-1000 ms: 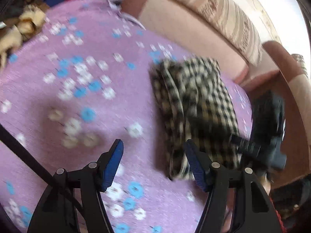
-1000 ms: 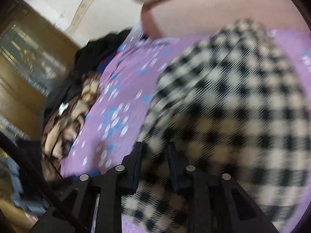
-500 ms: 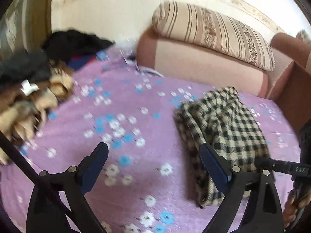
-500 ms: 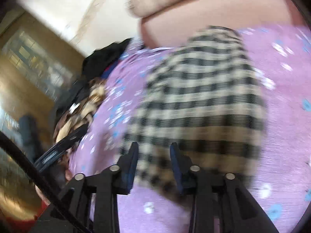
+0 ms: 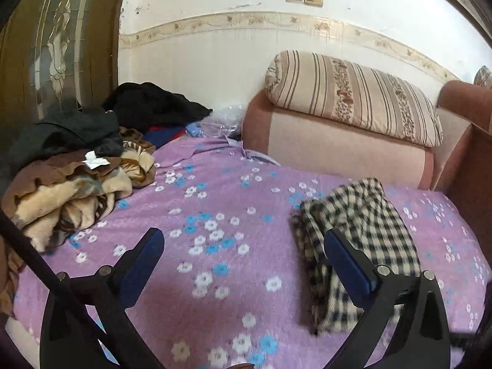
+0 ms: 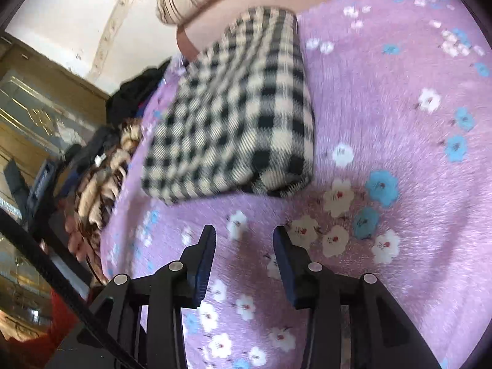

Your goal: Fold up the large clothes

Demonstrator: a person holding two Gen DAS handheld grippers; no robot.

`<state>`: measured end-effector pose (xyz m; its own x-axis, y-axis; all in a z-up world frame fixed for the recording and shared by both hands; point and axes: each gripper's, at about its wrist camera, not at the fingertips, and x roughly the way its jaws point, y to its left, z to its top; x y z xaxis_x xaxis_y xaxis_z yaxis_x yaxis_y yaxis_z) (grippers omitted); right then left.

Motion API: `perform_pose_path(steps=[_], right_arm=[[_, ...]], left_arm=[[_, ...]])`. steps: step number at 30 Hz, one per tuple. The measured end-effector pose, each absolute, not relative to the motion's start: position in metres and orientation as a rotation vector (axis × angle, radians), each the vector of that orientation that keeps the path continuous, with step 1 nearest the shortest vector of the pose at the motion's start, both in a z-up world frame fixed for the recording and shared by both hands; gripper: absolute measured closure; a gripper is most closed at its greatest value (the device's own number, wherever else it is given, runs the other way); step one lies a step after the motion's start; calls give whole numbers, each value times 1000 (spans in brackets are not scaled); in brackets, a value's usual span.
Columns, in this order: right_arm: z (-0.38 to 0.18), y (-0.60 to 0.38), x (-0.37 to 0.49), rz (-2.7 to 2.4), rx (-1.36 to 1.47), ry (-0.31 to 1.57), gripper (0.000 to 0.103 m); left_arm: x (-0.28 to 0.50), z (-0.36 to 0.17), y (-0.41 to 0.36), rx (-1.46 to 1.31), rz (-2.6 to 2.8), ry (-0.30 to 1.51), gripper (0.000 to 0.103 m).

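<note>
From my remote seat, the left gripper (image 5: 243,246) hangs over a purple flowered bedspread (image 5: 221,203), its blue-padded jaws opening wide with nothing between them. A folded black-and-cream checked garment (image 5: 363,230) lies on the spread to the right — the right-hand finger (image 5: 347,264) overlaps it in my view. At left, a heap of brown and tan blankets (image 5: 77,190) and dark clothes (image 5: 153,104) — behind, a striped bolster (image 5: 353,95) atop a pink sofa back (image 5: 338,147).
</note>
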<state>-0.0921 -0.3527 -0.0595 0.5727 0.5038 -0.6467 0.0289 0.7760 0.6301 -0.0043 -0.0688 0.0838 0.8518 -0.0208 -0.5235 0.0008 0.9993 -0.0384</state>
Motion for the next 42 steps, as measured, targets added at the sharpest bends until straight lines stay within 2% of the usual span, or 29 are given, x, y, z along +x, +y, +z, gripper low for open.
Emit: perform_pose_path(steps=[4, 9, 13, 17, 18, 20, 28, 31, 32, 33, 34, 35, 37, 42], right_arm=[[-14, -343, -68, 332, 605, 835, 59], [38, -301, 14, 385, 462, 790, 59], [43, -259, 87, 384, 374, 855, 32], [18, -218, 159, 244, 184, 999, 31], [11, -213, 170, 204, 137, 1032, 33], [-11, -206, 195, 127, 33, 1133, 97], [-29, -201, 255, 81, -16, 1168, 98], [-30, -202, 264, 115, -4, 1155, 94], [-25, -205, 261, 133, 21, 1140, 88], [-17, -213, 254, 159, 70, 1112, 82], [-6, -222, 243, 180, 119, 1075, 68], [2, -227, 234, 176, 132, 1046, 59], [20, -240, 207, 160, 142, 978, 54], [31, -281, 112, 105, 126, 934, 54]], left_arm=[[-18, 82, -74, -32, -23, 617, 0], [-6, 64, -68, -34, -57, 681, 0], [11, 44, -60, -63, -62, 735, 0], [27, 21, -64, -130, -111, 827, 0], [31, 14, -67, -155, -132, 861, 0], [39, -2, -79, -182, -173, 925, 0], [44, -28, -126, 4, -184, 955, 0], [38, -25, -127, 33, -162, 926, 0], [37, -25, -126, 36, -154, 923, 0], [36, -24, -125, 35, -146, 920, 0], [37, -22, -122, 32, -139, 915, 0], [36, -20, -121, 29, -130, 907, 0], [33, -14, -116, 21, -106, 879, 0], [13, 13, -108, 71, -2, 744, 0]])
